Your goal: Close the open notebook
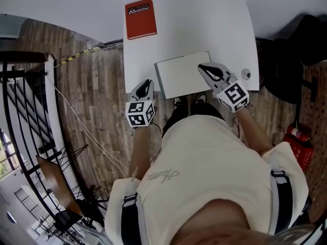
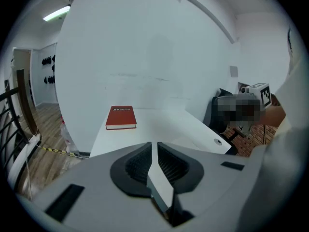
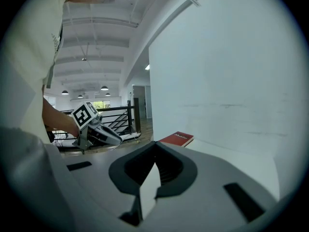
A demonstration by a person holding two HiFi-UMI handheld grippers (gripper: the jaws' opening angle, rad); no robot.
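The notebook lies flat near the front edge of the white table, a single white slab with a grey edge; no spread pages show. My right gripper hovers over its right part, jaws shut and empty. My left gripper is off the table's front-left corner, left of the notebook, also shut with nothing in it. In the left gripper view the jaws point across the table. The right gripper view shows its own jaws closed and the left gripper beyond them. The notebook is hidden in both gripper views.
A red book lies at the table's far left corner. A round cable hole sits at the front right. A black chair and a red fire extinguisher stand to the right, a stair railing to the left.
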